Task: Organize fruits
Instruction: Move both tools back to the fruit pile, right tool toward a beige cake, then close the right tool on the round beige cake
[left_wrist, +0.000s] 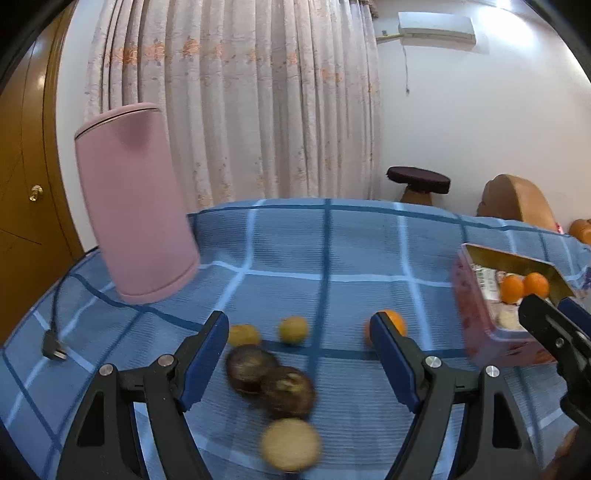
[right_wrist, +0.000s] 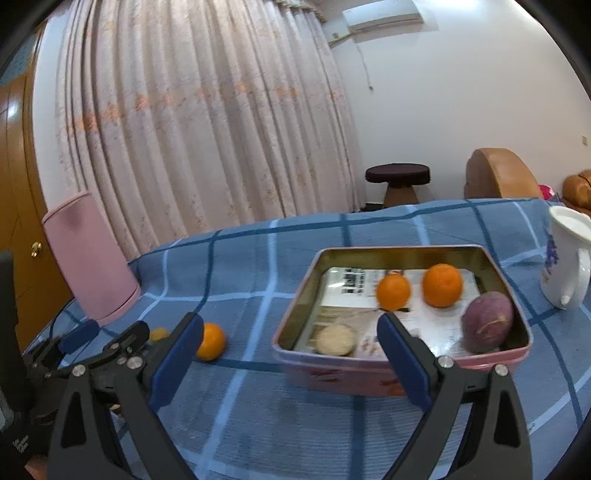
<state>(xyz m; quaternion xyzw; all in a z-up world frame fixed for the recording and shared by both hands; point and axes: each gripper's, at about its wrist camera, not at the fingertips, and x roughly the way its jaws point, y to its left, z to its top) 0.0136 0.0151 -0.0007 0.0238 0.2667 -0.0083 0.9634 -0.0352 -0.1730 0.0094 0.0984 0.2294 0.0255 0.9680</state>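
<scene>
- Currently, left tongs (left_wrist: 299, 334) wide, nothing between pads, above loose fruit low centre of frame: two dark fruits (left_wrist: 271, 380), pale round fruit (left_wrist: 290, 445), loose orange (left_wrist: 391, 325).
- Right tongs (right_wrist: 290, 338) wide, empty, before pink tin (right_wrist: 402, 373), centre right.
- Tin contents: two oranges (right_wrist: 419, 288), purple fruit (right_wrist: 487, 322), pale disc (right_wrist: 336, 339).
- Blue checked cloth (right_wrist: 240, 280) over bench.
</scene>
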